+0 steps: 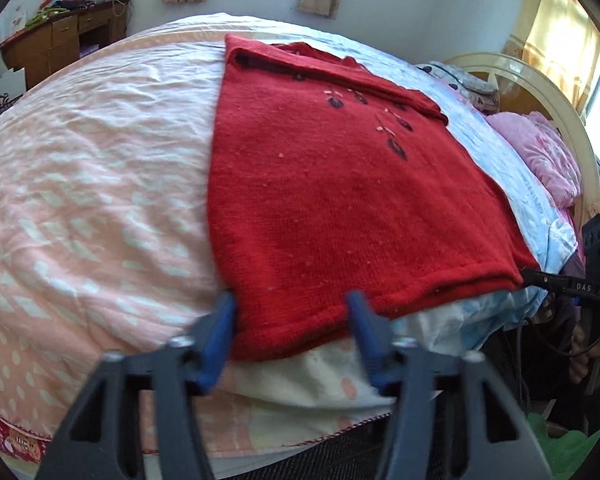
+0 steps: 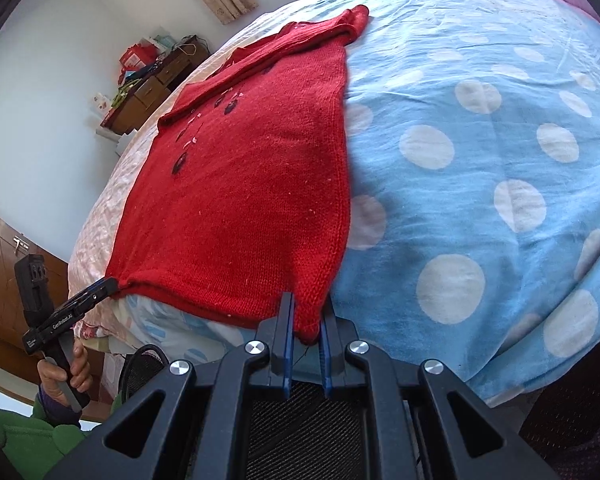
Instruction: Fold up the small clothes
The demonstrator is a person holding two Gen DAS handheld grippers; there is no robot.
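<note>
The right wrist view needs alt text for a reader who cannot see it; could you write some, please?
The right tool pinches the near hem corner of a red knitted sweater lying flat on a bed with a blue polka-dot cover. At left, the left tool meets the hem's other corner.

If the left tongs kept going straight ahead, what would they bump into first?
Most likely the red sweater: its near hem already lies between the left tongs, spread on the bed. Depth is hard to judge.
</note>
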